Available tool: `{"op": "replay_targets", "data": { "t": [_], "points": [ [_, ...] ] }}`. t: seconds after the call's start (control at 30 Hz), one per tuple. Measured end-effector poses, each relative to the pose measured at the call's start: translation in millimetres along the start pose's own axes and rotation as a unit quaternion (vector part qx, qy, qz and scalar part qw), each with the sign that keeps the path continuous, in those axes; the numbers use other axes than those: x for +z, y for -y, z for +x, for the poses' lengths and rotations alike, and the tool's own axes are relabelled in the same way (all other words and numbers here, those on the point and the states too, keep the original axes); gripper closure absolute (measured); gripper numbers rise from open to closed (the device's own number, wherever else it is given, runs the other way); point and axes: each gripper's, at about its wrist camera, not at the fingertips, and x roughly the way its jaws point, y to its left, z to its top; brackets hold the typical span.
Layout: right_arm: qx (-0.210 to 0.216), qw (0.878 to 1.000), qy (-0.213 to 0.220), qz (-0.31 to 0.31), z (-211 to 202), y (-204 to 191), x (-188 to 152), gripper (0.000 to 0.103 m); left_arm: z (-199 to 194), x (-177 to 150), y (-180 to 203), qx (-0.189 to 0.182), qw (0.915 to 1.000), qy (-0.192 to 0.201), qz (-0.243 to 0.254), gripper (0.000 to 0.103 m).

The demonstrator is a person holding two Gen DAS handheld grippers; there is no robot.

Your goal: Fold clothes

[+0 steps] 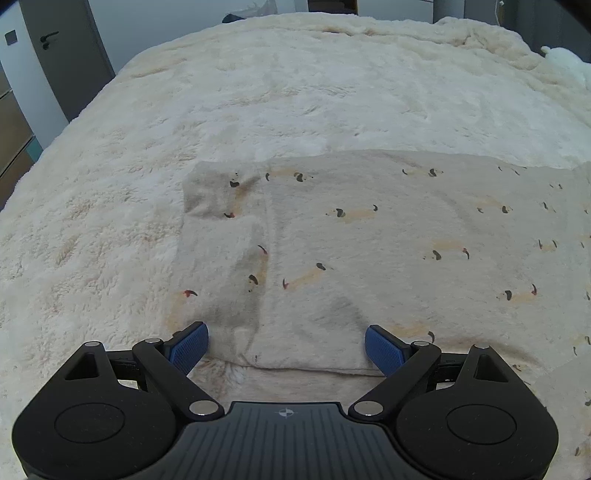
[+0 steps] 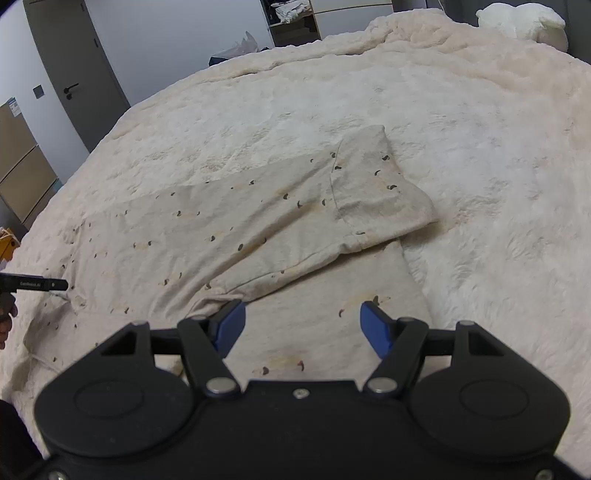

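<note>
A cream garment printed with small dogs [image 1: 369,240] lies flat on a fluffy cream blanket [image 1: 258,92]. In the left wrist view its left sleeve [image 1: 221,236] is folded in over the body. My left gripper [image 1: 286,345] is open and empty, just above the garment's near edge. In the right wrist view the garment [image 2: 229,229] has a sleeve [image 2: 376,184] folded across it. My right gripper [image 2: 303,325] is open and empty over the garment's near part. The tip of the left gripper [image 2: 37,284] shows at the far left edge.
The blanket covers a bed [image 2: 480,147]. A white plush toy [image 2: 524,22] sits at the far right. A grey door [image 2: 74,55] and wooden drawers [image 2: 22,170] stand to the left. Shelves with clutter [image 2: 291,18] are behind the bed.
</note>
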Motion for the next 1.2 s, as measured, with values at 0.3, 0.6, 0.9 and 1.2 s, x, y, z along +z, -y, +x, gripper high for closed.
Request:
{"op": "replay_targets", "data": {
  "t": [0.3, 0.6, 0.9, 1.2],
  "points": [
    [-0.033, 0.999, 0.000, -0.023, 4.3, -9.1, 0.5, 0.035, -2.2, -1.7, -11.1, -0.006, 0.9999, 0.007, -0.010, 0.013],
    [-0.088, 0.994, 0.022, -0.058, -1.3, -25.0, -4.7, 0.034, -4.2, -7.2, -21.6, -0.018, 0.9997, 0.012, -0.009, 0.013],
    [-0.101, 0.990, 0.035, -0.092, -8.5, -45.0, -11.9, 0.034, -12.2, -9.8, -32.3, -0.019, 0.9996, 0.022, -0.004, 0.013],
    [-0.082, 0.986, 0.046, -0.136, -16.1, -104.9, -35.5, 0.034, -16.7, -5.6, -47.4, -0.031, 0.9986, 0.041, 0.008, 0.013]
  ]
}}
